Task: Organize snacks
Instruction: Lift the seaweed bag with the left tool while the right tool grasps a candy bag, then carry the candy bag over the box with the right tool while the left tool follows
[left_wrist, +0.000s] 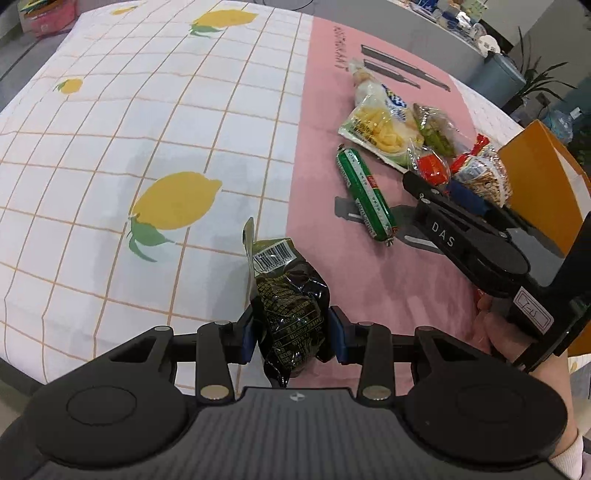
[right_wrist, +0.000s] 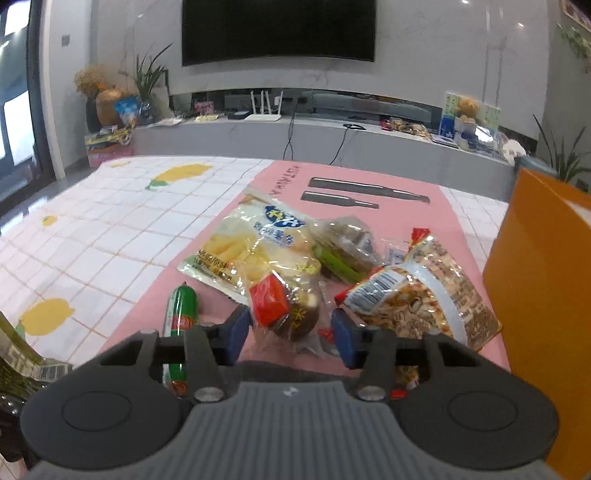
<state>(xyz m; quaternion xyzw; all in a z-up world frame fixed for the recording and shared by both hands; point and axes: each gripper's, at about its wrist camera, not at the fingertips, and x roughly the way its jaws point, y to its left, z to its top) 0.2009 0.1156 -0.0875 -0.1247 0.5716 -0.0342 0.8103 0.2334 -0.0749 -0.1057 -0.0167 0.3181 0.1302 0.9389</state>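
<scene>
My left gripper (left_wrist: 293, 332) is shut on a dark green and black snack packet (left_wrist: 291, 291) with a barcode, holding it just above the lemon-print tablecloth (left_wrist: 147, 129). My right gripper (right_wrist: 290, 332) sits low over the snack pile with its blue pads (right_wrist: 240, 326) on either side of a clear-wrapped snack with a red label (right_wrist: 284, 310). The left pad meets the wrapper and a sliver of gap shows at the right pad. The left wrist view shows the right gripper (left_wrist: 439, 184) at the pile's near edge, a hand (left_wrist: 495, 332) behind it.
On the pink mat (left_wrist: 332, 92) lie a green sausage stick (right_wrist: 181, 310), a yellow chips bag (right_wrist: 240, 254), a green-bean packet (right_wrist: 343, 254) and a peanut bag (right_wrist: 417, 291). An orange box (right_wrist: 543, 295) stands upright at the right, close to the pile.
</scene>
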